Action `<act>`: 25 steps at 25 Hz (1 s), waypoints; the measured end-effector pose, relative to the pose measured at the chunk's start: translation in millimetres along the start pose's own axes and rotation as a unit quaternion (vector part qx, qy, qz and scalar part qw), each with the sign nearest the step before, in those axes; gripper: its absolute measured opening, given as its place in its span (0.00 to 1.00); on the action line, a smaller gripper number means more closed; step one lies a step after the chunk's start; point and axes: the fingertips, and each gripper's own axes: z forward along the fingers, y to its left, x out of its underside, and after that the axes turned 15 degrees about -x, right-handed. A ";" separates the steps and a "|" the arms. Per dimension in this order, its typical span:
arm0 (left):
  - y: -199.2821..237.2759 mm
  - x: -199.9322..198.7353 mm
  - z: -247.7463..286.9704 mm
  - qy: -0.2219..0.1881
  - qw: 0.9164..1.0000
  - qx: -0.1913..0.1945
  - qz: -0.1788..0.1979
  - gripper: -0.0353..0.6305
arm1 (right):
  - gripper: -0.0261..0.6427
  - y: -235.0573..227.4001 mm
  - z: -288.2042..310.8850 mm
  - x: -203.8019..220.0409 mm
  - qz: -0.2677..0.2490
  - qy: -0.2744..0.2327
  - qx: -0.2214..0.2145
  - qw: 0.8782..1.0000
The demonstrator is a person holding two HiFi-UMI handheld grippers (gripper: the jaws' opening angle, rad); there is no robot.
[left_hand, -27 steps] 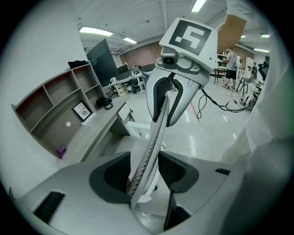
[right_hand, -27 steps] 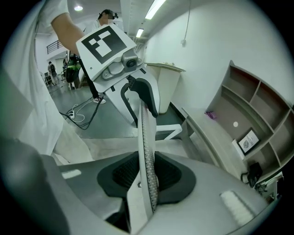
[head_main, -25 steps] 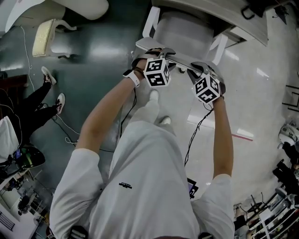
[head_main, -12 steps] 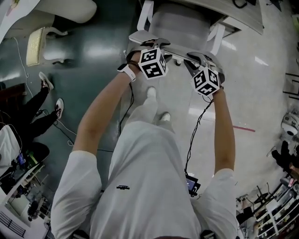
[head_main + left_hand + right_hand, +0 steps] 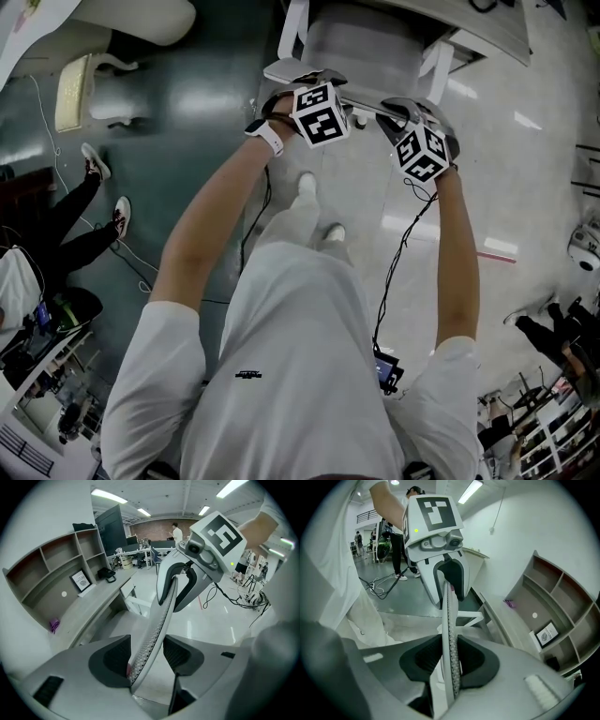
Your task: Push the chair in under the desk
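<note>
The white chair (image 5: pixel 361 52) stands with its seat partly under the pale desk (image 5: pixel 487 33). Both grippers are on the top edge of its mesh backrest (image 5: pixel 364 101). My left gripper (image 5: pixel 305 82) is opening. The mesh edge (image 5: pixel 157 625) runs between its jaws (image 5: pixel 147 656), against the left pad, with a gap on the right. My right gripper (image 5: pixel 410 108) is shut on the same edge. In its own view the mesh (image 5: pixel 450 634) is pinched between both pads (image 5: pixel 451 660). Each gripper view shows the other gripper further along the edge.
A second white chair (image 5: pixel 89 84) stands at the far left. A seated person's legs (image 5: pixel 80 220) and floor cables (image 5: pixel 141 272) lie to the left. Open shelves (image 5: pixel 56 569) rise at the back of the desk (image 5: pixel 93 604). People stand far off.
Both grippers have stayed on the backrest's top edge. They and the chair sit slightly higher in the head view than a second ago.
</note>
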 end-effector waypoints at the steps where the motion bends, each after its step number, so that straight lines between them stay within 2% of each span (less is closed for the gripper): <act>1: -2.4 -2.7 -0.5 -0.003 1.000 -0.007 -0.003 0.38 | 0.20 0.2 -1.0 3.4 -0.003 0.007 -0.003 1.000; 4: -4.8 -10.3 2.5 -0.016 0.999 -0.043 -0.006 0.37 | 0.20 -4.6 -5.6 13.7 -0.012 0.030 -0.004 0.999; 6: -4.7 -14.8 4.7 -0.017 0.999 -0.051 -0.008 0.37 | 0.20 -8.9 -7.5 18.2 -0.016 0.041 -0.006 0.999; 16: -13.9 -21.4 7.1 0.009 0.999 -0.022 -0.026 0.37 | 0.20 -10.9 -2.6 33.8 -0.037 0.072 0.004 0.997; 22: -17.2 -16.6 1.5 0.029 0.999 0.016 -0.028 0.34 | 0.20 -10.5 4.3 33.6 -0.047 0.076 0.019 0.996; 25: -19.1 -13.5 0.1 0.027 0.999 0.007 -0.031 0.35 | 0.18 -8.7 8.9 35.6 -0.058 0.088 0.025 0.994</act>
